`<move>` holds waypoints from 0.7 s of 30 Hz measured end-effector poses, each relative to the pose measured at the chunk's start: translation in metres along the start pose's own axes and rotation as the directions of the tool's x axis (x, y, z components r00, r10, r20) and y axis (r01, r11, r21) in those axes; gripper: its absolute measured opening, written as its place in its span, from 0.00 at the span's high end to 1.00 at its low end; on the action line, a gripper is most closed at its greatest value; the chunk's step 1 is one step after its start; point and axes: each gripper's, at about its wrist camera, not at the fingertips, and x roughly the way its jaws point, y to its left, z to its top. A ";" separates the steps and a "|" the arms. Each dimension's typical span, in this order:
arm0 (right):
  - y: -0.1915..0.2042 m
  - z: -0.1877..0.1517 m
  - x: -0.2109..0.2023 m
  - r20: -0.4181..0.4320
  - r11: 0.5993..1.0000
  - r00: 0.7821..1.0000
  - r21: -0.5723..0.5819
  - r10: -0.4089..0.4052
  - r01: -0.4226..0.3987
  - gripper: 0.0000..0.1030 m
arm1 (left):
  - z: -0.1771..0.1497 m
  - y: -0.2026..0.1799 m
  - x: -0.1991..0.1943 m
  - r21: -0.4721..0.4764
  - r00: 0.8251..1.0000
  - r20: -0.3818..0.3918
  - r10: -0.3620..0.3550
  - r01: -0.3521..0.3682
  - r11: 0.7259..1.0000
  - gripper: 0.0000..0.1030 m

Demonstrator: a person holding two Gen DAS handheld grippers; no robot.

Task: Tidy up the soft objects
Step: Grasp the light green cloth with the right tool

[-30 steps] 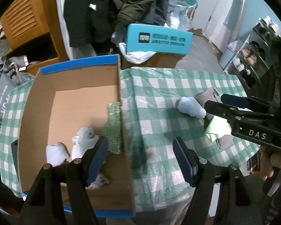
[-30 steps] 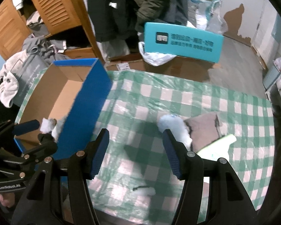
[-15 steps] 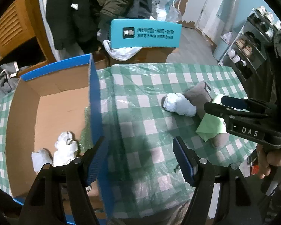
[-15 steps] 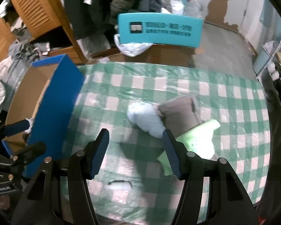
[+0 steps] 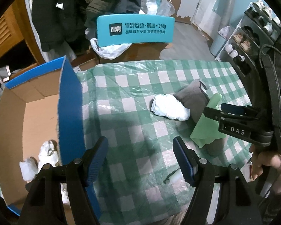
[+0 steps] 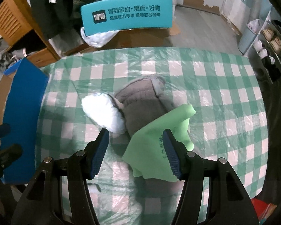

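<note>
In the left wrist view, the open cardboard box with blue outer walls (image 5: 71, 112) sits at nine o'clock, and two crumpled white soft bundles (image 5: 39, 159) already lie on its floor near eight o'clock. A second ago this box filled the middle of that view; it has now slid off to the side, so the left hand-held gripper (image 5: 140, 161) has swung away from the box and out over the bench (image 5: 133, 86) with its green-and-white checked plastic cover. Its blue-padded jaws stand wide apart with nothing between them, only bare cloth below.

Toward two o'clock lies the remaining pile: a fluffy white rolled soft item (image 5: 168, 107) touching a grey knitted fabric piece (image 5: 194, 97), with a light green folded cloth (image 5: 206, 131) draped over the grey one.

In the right wrist view, this pile has grown from small and off-centre to filling the centre. The right hand-held gripper (image 6: 135, 150) hangs just above it, jaws apart and empty; the green cloth's near edge sits between the pads at six o'clock, apparently not yet pinched.

The drop-off into the box looks finished, and the next pick, probably the green cloth or the white roll, seems about to begin.
</note>
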 end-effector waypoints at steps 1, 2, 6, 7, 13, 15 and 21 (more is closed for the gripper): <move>-0.002 0.000 0.002 -0.004 1.000 1.000 0.001 0.002 -0.002 0.43 | 0.001 -0.001 0.003 0.001 1.000 -0.003 -0.001 0.001 1.000 0.29; -0.003 0.000 0.003 -0.007 1.000 1.000 0.002 0.002 -0.002 0.43 | 0.002 -0.002 0.007 0.003 1.000 -0.007 -0.003 0.003 1.000 0.29; -0.005 0.000 0.011 -0.021 1.000 1.000 0.004 -0.006 0.006 0.43 | 0.005 -0.006 0.019 0.010 1.000 -0.021 -0.002 0.002 1.000 0.29; -0.006 0.000 0.014 -0.023 1.000 1.000 0.005 -0.011 0.011 0.43 | 0.006 -0.007 0.023 0.012 1.000 -0.026 0.000 0.001 1.000 0.29; -0.013 -0.001 0.032 -0.056 0.999 0.997 0.006 -0.054 0.054 0.43 | 0.005 -0.012 0.042 0.020 0.998 -0.066 -0.004 0.005 1.000 0.29; -0.015 -0.002 0.038 -0.070 0.998 0.996 0.007 -0.056 0.057 0.43 | 0.005 -0.013 0.046 0.019 0.997 -0.075 -0.005 0.006 1.000 0.29; -0.018 -0.007 0.045 -0.086 1.000 0.996 0.011 -0.026 0.028 0.43 | 0.004 -0.012 0.051 0.008 0.996 -0.092 -0.016 0.017 1.000 0.29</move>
